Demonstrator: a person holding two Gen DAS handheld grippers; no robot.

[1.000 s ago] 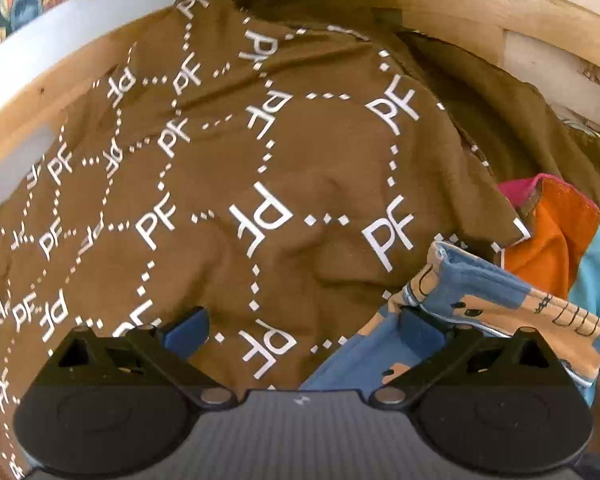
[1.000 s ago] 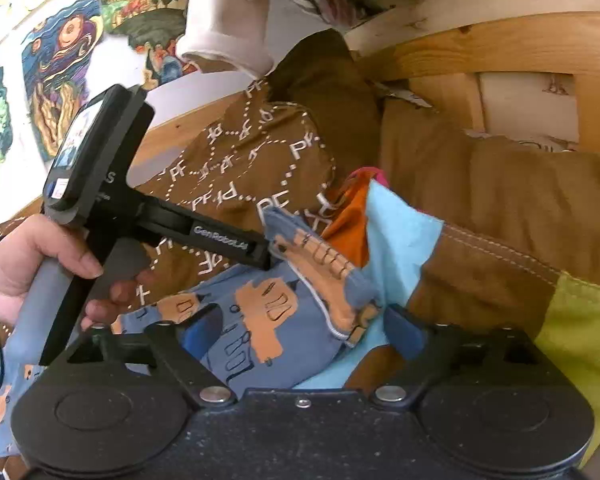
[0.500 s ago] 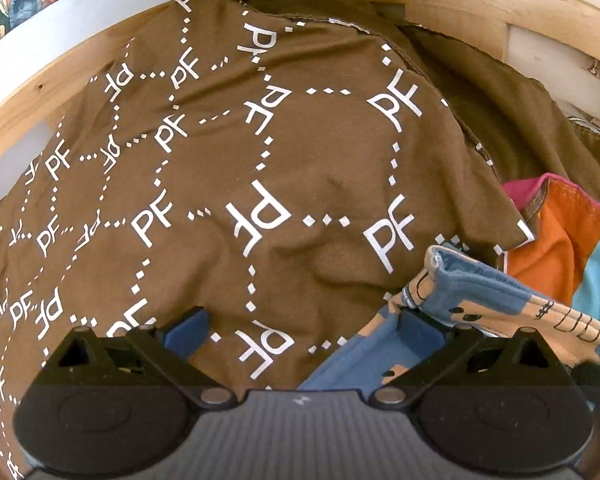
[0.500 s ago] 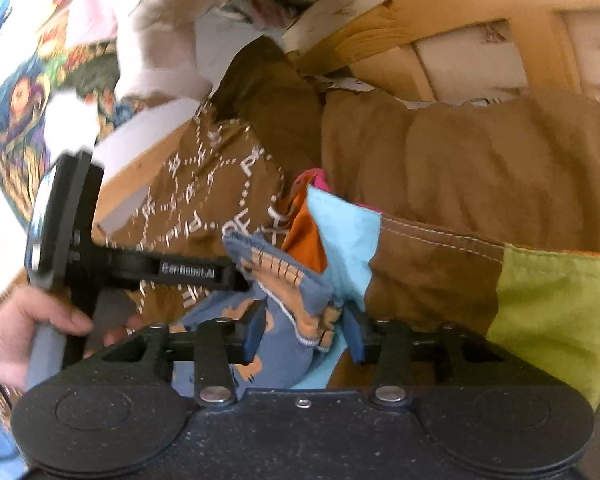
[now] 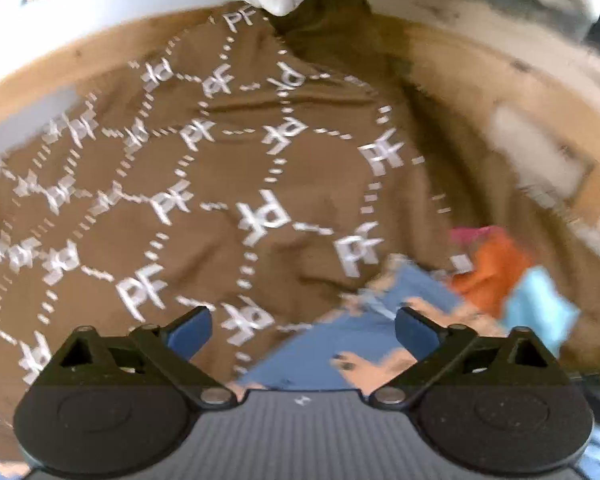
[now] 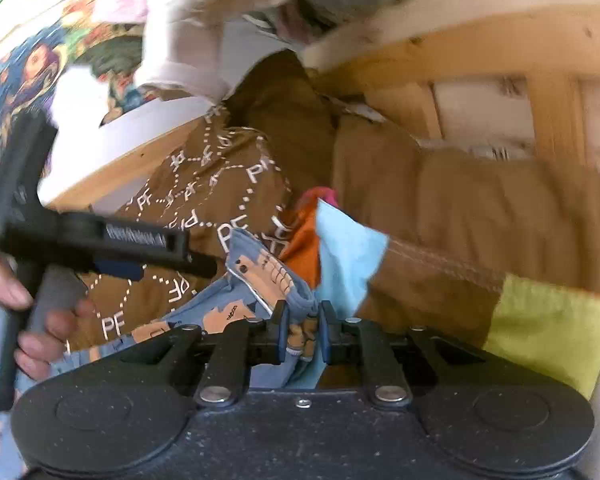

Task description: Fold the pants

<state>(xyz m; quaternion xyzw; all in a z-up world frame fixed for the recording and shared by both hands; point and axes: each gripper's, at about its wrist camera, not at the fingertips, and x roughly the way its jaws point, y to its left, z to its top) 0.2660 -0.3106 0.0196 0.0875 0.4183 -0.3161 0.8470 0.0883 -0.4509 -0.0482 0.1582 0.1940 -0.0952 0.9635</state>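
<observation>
Early stage, no fold visible yet. Right gripper [image 6: 302, 330] closing, pinching bunched edge of blue printed pants [image 6: 256, 276], lying crumpled on brown PF-print bedding [image 5: 220, 200] beside patchwork blanket [image 6: 348, 256]. Left gripper [image 5: 302, 326] narrowing slightly, fingers wide apart, gripping nothing, hovering over pants. Spreading flat and all folding remaining.

Blurred brown PF-print cloth [image 5: 220, 200], blue printed pants [image 5: 340, 344] below, left gripper [image 5: 302, 326] jaws wide, closing

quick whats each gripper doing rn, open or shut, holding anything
Left gripper: open, jaws easing inward, nothing gripped.
Right gripper: closing on a bunched edge of the blue printed pants, pads pressing the fabric.
</observation>
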